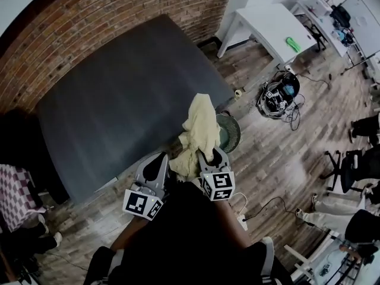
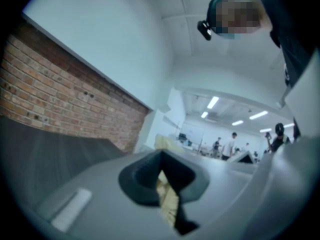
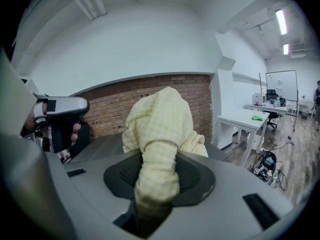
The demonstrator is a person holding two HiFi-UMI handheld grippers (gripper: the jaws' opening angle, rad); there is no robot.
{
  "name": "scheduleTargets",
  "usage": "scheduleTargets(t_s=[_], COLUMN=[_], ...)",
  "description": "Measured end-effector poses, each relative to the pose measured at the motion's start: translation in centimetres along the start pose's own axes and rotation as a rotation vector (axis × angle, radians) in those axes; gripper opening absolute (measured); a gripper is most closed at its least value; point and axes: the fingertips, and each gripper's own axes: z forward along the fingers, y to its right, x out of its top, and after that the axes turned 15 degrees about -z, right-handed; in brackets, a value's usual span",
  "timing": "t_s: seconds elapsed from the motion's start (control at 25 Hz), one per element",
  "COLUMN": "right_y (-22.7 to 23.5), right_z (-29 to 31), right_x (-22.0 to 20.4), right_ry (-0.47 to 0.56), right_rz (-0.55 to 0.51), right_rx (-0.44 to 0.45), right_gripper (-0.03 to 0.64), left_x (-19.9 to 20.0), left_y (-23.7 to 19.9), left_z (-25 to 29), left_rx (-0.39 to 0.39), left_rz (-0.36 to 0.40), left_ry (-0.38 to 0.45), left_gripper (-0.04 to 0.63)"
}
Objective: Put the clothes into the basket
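A pale yellow checked garment (image 1: 200, 129) hangs bunched in the air between both grippers, above the wooden floor at the corner of a dark grey mat. My right gripper (image 1: 212, 155) is shut on it; in the right gripper view the cloth (image 3: 157, 149) fills the jaws (image 3: 155, 189) and rises in a heap above them. My left gripper (image 1: 159, 161) is at the garment's lower left, and in the left gripper view a strip of yellow cloth (image 2: 168, 198) sits pinched in its narrow jaw gap. A round green basket (image 1: 231, 135) stands on the floor just behind the cloth, partly hidden by it.
The large dark grey mat (image 1: 119, 100) lies along a brick wall (image 1: 89, 16). A white table (image 1: 270, 25) with a green object (image 1: 293, 43) stands at the back right. A device with cables (image 1: 278, 97) lies on the floor. Seated people's legs (image 1: 362, 159) are at the right.
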Motion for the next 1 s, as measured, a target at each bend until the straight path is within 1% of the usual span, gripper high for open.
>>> scheduleTargets(t_s=[0.12, 0.28, 0.48, 0.68, 0.8, 1.0], right_y=[0.0, 0.0, -0.4, 0.2, 0.2, 1.1], right_z=[-1.5, -3.9, -5.6, -9.4, -11.5, -14.3], right_x=[0.1, 0.3, 0.1, -1.1, -2.6, -4.0], right_ry=[0.014, 0.021, 0.009, -0.013, -0.031, -0.038], right_rz=[0.012, 0.033, 0.056, 0.081, 0.099, 0.133], right_rx=[-0.054, -0.135, -0.250, -0.384, -0.437, -0.508], right_gripper=[0.137, 0.137, 0.137, 0.137, 0.138, 0.138], left_x=[-0.1, -0.3, -1.1, -3.0, -4.1, -5.1], left_y=[0.7, 1.8, 1.4, 3.1, 4.1, 6.2], left_z=[0.5, 0.7, 0.9, 1.2, 1.2, 1.7], left_rx=[-0.060, -0.140, -0.233, -0.351, -0.387, -0.435], left_rz=[0.007, 0.035, 0.007, 0.004, -0.005, -0.008], left_ry=[-0.026, -0.064, -0.133, -0.193, -0.222, -0.241], left_gripper=[0.005, 0.005, 0.005, 0.005, 0.005, 0.005])
